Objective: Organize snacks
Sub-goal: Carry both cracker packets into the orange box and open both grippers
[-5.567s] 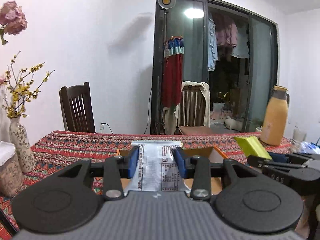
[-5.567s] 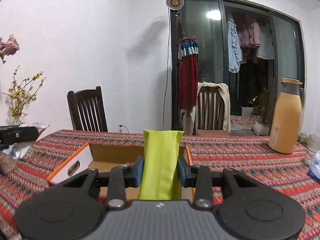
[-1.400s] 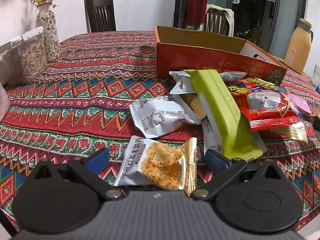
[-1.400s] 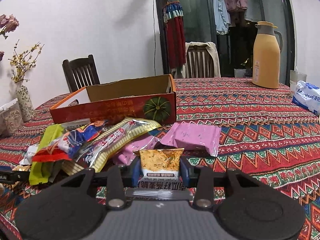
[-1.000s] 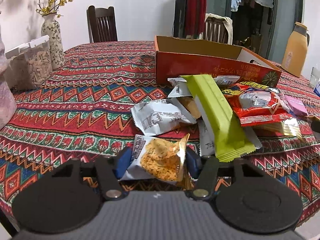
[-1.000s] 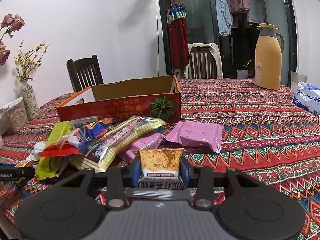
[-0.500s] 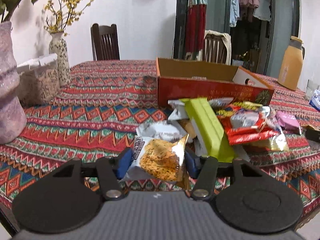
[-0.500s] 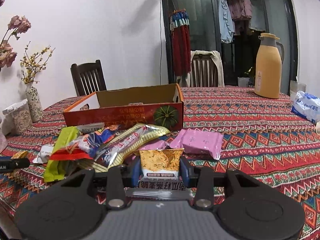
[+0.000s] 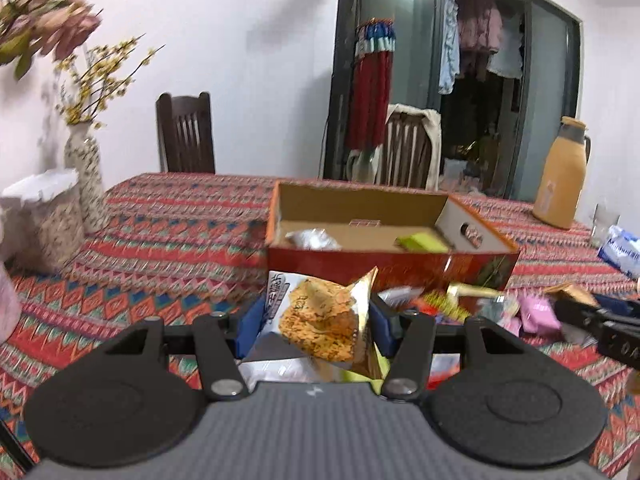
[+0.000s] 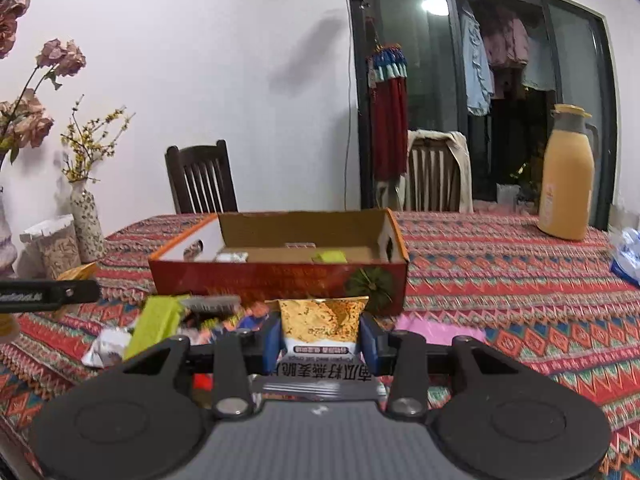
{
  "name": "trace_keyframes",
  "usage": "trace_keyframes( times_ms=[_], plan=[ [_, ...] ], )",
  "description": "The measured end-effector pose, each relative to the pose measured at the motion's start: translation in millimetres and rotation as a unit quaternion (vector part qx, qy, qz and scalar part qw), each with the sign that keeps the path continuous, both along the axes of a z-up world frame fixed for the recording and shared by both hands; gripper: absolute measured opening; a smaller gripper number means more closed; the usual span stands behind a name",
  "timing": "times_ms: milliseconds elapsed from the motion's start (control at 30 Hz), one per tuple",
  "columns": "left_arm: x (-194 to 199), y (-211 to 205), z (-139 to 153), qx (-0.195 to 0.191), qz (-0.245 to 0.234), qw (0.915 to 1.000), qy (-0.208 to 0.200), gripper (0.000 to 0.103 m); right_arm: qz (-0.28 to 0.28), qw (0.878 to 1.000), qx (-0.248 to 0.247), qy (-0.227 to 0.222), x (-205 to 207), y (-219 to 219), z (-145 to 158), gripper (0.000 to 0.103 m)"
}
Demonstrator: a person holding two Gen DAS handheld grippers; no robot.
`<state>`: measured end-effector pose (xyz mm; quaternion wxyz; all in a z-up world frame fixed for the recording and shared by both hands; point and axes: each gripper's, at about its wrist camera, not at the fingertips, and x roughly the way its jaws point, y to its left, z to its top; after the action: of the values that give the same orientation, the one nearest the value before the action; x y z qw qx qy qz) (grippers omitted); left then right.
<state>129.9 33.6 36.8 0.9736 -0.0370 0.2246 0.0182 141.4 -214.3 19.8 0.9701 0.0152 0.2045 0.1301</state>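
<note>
My left gripper [image 9: 316, 326] is shut on a white and gold snack packet [image 9: 320, 320], lifted above the patterned tablecloth. My right gripper [image 10: 320, 340] is shut on a matching gold and white snack packet [image 10: 322, 320], also raised. Ahead of both stands an open orange cardboard box [image 9: 384, 258] [image 10: 280, 280]; inside it lie a silver packet [image 9: 312, 239] [image 10: 231, 257] and a green packet [image 9: 422, 243] [image 10: 329, 257]. A heap of loose snacks [image 9: 480, 308] [image 10: 160, 320] lies in front of the box. The right gripper's tip [image 9: 600, 324] shows at the left wrist view's right edge.
A speckled vase [image 9: 86, 176] and a clear container [image 9: 48, 220] stand at the table's left. A tan thermos [image 10: 566, 176] stands at the far right, with a blue and white bag [image 10: 628, 256] near it. Two wooden chairs [image 10: 200, 178] stand behind the table.
Both grippers have risen with their packets, so the box's inside now shows. The snack heap has dropped lower in both views.
</note>
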Motion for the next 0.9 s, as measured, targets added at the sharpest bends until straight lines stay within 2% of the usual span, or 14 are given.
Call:
trace_keyframes(
  times_ms=[333, 600, 800, 900],
  plan=[
    [51, -19, 30, 0.008, -0.013, 0.9995, -0.029, 0.056, 0.009, 1.000, -0.004, -0.027, 51, 15, 27, 0.039],
    [100, -25, 49, 0.011, -0.008, 0.9990, -0.043, 0.056, 0.009, 0.999, -0.012, -0.044, 113, 30, 49, 0.039],
    [144, -23, 55, 0.004, -0.001, 0.9992, -0.040, 0.056, 0.004, 0.999, -0.020, -0.034, 164, 40, 50, 0.039],
    [162, -25, 48, 0.011, 0.001, 0.9993, -0.035, 0.056, -0.003, 0.999, -0.021, -0.025, 185, 39, 40, 0.039]
  ],
)
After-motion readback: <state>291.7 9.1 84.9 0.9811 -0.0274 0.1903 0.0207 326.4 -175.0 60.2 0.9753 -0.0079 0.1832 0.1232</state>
